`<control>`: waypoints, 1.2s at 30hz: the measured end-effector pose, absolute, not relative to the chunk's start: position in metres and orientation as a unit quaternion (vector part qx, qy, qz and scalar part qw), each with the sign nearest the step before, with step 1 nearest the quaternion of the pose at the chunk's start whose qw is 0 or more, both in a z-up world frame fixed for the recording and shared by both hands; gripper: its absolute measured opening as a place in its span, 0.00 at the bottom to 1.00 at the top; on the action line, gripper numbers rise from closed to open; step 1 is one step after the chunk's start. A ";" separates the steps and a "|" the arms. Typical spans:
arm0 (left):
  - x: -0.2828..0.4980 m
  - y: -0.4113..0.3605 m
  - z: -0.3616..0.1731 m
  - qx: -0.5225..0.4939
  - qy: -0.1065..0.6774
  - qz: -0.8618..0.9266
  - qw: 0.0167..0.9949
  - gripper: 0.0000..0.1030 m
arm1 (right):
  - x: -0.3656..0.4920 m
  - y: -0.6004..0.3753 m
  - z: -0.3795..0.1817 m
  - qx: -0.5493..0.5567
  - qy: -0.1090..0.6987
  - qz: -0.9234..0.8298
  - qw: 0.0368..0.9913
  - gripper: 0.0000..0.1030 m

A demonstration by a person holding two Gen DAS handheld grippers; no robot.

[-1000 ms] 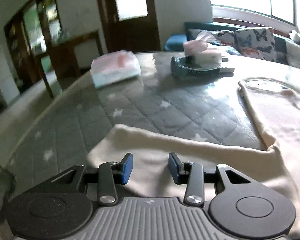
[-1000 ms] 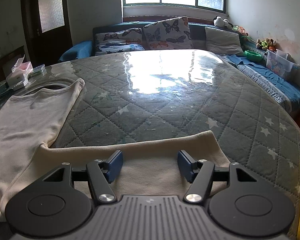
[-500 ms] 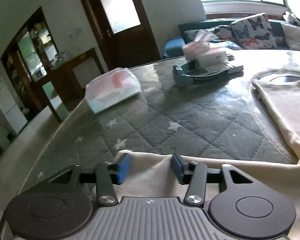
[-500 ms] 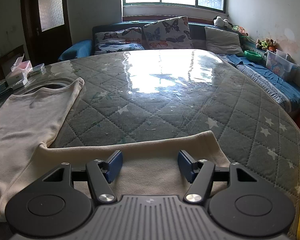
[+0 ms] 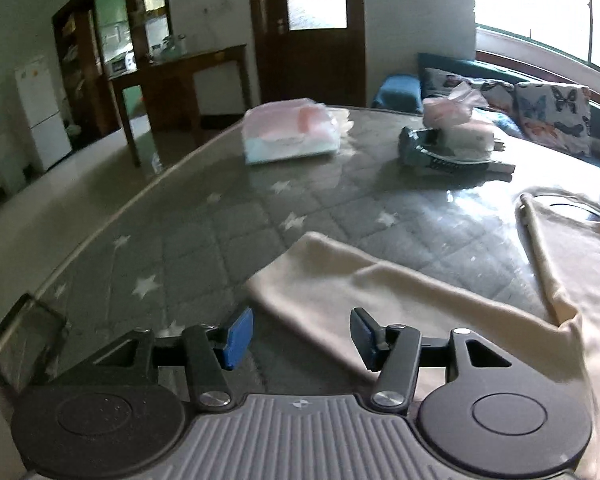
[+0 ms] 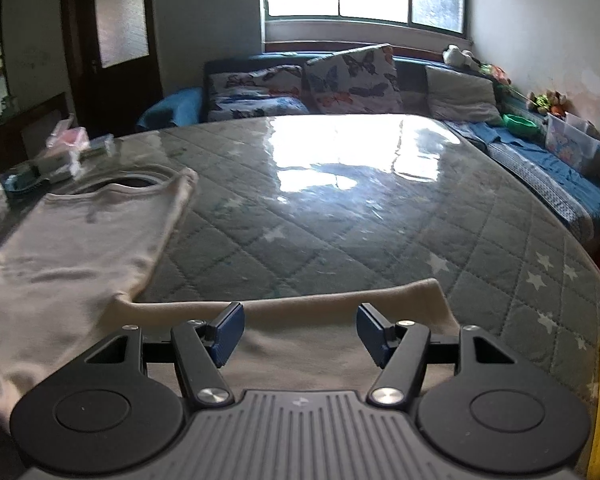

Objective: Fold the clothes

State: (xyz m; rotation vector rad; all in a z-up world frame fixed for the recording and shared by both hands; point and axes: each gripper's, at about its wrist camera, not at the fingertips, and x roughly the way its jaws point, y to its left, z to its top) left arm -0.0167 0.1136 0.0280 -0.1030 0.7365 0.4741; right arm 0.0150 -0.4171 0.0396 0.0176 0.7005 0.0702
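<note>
Left gripper [image 5: 302, 334] was over the near left part of the quilted table [image 5: 204, 248], its jaws opening with blue pads clear of the cloth; the end of the cream garment's [image 5: 380, 304] left sleeve lay flat just ahead of and partly under the gap, nothing pinched. Right gripper [image 6: 300, 334] stood with jaws apart and gripping nothing, above the garment's right sleeve [image 6: 332, 320], whose cuff lay ahead and to the right of the right pad. From there the garment's body ran ahead and to the left toward its neckline [image 6: 140, 184]; a tissue pack [image 5: 290, 134] sat well ahead of the left gripper.
</note>
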 end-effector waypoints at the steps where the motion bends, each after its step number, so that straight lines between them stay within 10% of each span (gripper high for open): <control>1: -0.018 0.115 0.026 -0.053 0.359 0.233 0.902 0.56 | 0.013 -0.413 0.042 0.008 0.342 0.044 0.939 0.62; 24: -0.018 0.140 0.019 -0.147 0.337 0.249 0.896 0.44 | -0.005 -0.251 0.071 -0.083 0.327 0.293 0.894 0.62; 29: -0.010 0.144 0.018 -0.142 0.333 0.246 0.899 0.06 | -0.005 -0.251 0.073 -0.080 0.325 0.295 0.895 0.62; 36: -0.015 0.122 0.048 -0.133 0.290 0.200 0.926 0.02 | -0.008 -0.261 0.076 -0.071 0.323 0.288 0.899 0.60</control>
